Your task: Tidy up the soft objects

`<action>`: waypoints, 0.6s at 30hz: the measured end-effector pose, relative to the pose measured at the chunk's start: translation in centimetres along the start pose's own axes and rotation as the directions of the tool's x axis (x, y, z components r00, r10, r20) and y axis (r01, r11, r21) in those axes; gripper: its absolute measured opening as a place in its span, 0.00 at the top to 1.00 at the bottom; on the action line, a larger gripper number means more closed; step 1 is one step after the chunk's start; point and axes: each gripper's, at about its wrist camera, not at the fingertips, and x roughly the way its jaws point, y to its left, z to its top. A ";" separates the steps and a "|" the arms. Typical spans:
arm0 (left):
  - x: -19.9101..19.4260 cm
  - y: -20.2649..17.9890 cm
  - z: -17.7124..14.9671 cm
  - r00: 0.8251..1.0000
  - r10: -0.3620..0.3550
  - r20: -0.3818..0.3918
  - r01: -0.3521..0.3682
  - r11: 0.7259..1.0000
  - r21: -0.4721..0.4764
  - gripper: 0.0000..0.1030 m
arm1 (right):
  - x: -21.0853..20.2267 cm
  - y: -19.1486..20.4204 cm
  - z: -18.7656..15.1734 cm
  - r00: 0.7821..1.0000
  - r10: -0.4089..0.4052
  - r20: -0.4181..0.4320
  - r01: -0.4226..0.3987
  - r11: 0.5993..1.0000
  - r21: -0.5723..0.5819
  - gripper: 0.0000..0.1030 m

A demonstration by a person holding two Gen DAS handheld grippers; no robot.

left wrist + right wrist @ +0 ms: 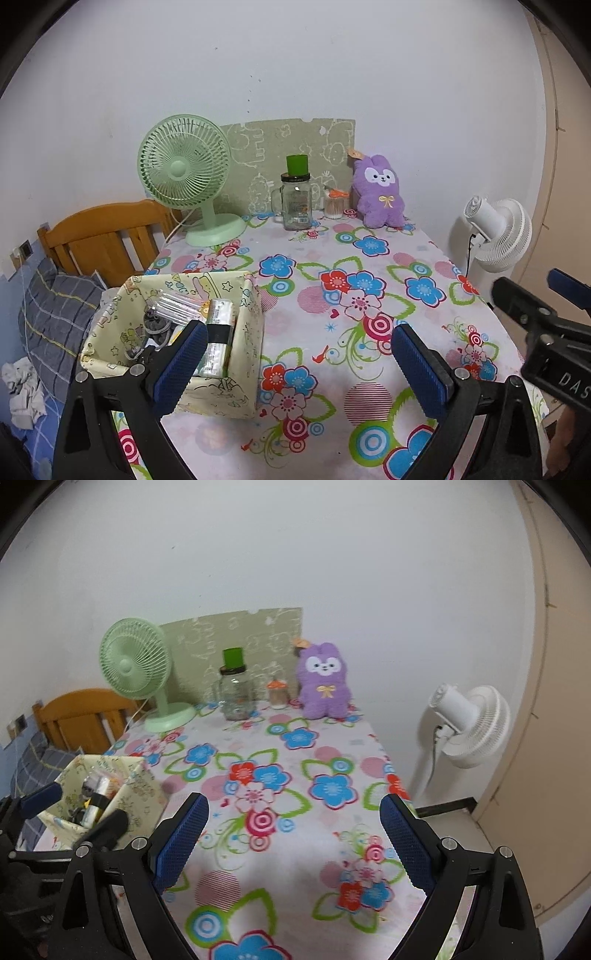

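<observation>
A purple plush rabbit (378,192) (324,681) sits upright against the wall at the far right of the flowered table (332,295) (295,775). A pale yellow fabric storage box (229,332) (136,786) stands near the table's left edge, holding tissue packs and small items. My left gripper (299,365) is open above the near part of the table, its left finger beside the box. My right gripper (293,843) is open too, with nothing between its fingers; its body shows at the right of the left wrist view.
At the far end stand a green desk fan (184,173) (135,664), a glass mug jar with a green lid (295,199) (236,686), a small cotton-swab jar (336,206) (277,692) and a patterned board. A white floor fan (498,229) (469,727) is right of the table; a wooden bed headboard (107,236) is left.
</observation>
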 end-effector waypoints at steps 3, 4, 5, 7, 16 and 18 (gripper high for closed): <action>-1.0 -0.1 0.0 1.000 0.002 0.017 -0.002 1.000 0.004 0.02 | -0.8 -0.7 -0.2 0.999 -0.030 0.014 0.030 1.000 0.004 0.07; -1.2 -0.2 0.1 1.000 0.003 0.023 -0.003 1.000 0.008 0.02 | -1.0 -0.9 -0.2 0.999 -0.036 0.017 0.036 0.999 0.007 0.07; -1.5 -0.3 0.1 1.000 0.003 0.028 -0.003 1.000 0.013 0.02 | -1.2 -1.1 -0.3 0.999 -0.039 0.021 0.039 0.999 0.011 0.07; -2.0 -0.6 0.1 0.999 0.006 0.038 -0.006 1.000 0.019 0.00 | -1.7 -1.4 -0.4 0.999 -0.042 0.028 0.041 0.999 0.020 0.07; -3.5 -0.7 -0.4 0.997 -0.015 0.071 0.014 1.000 0.024 0.00 | -4.0 -1.5 -1.0 0.997 -0.047 0.062 0.046 0.999 0.023 0.07; -3.7 -0.7 -0.5 0.997 -0.013 0.076 0.010 1.000 0.028 0.00 | -4.1 -1.5 -1.1 0.997 -0.048 0.064 0.046 0.999 0.025 0.07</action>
